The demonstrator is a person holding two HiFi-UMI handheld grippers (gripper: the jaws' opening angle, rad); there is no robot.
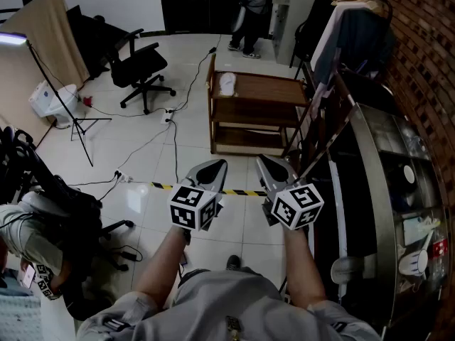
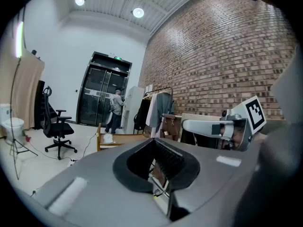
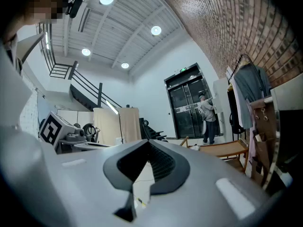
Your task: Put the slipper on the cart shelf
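Observation:
A white slipper (image 1: 227, 84) lies on the top shelf of the wooden cart (image 1: 259, 112), near its left end, across the floor from me. Both grippers are held side by side at waist height, well short of the cart. My left gripper (image 1: 213, 168) is shut with nothing between its jaws, and my right gripper (image 1: 274, 165) is shut and empty too. The left gripper view looks past the closed tips (image 2: 154, 142) to the cart (image 2: 118, 138) and the slipper (image 2: 108, 138). In the right gripper view the closed tips (image 3: 149, 143) point left of the cart (image 3: 222, 149).
A yellow-black tape strip (image 1: 234, 190) crosses the floor under the grippers. Cables trail toward a black office chair (image 1: 138, 66) and a light stand (image 1: 67, 112). A clothes rack (image 1: 355, 20) and a counter (image 1: 398, 176) line the right wall. A person (image 1: 249, 13) stands by the far doors.

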